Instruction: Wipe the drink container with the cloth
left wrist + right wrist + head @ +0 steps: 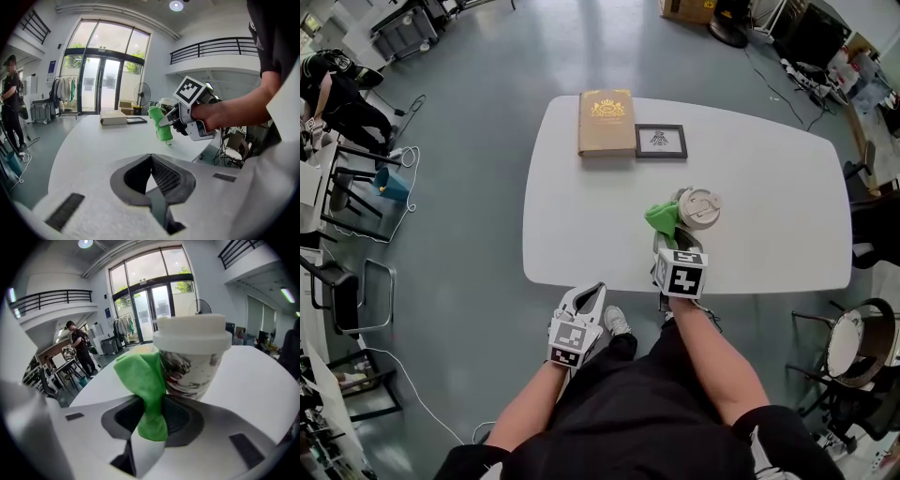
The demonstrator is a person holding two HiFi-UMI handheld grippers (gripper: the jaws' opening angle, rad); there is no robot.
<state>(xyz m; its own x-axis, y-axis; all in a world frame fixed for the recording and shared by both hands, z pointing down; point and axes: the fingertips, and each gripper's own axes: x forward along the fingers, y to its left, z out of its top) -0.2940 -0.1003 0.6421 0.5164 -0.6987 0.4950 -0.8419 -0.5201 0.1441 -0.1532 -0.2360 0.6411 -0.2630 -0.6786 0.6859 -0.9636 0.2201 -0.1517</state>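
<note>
A lidded paper drink cup (698, 208) with a dark print stands near the front edge of the white table (769, 187). In the right gripper view the cup (192, 357) fills the middle. My right gripper (667, 242) is shut on a bunched green cloth (662, 218), and the cloth (146, 380) rests against the cup's left side. My left gripper (592, 293) hangs off the table's front edge, lower left of the cup, shut with nothing in it. From the left gripper view I see the cloth (161, 125) held by the right gripper (169, 118).
A tan book (607, 122) and a small framed picture (661, 142) lie at the table's far side. Chairs (347, 281) and a person (328, 89) are off to the left. A round stool (853, 342) stands at the right.
</note>
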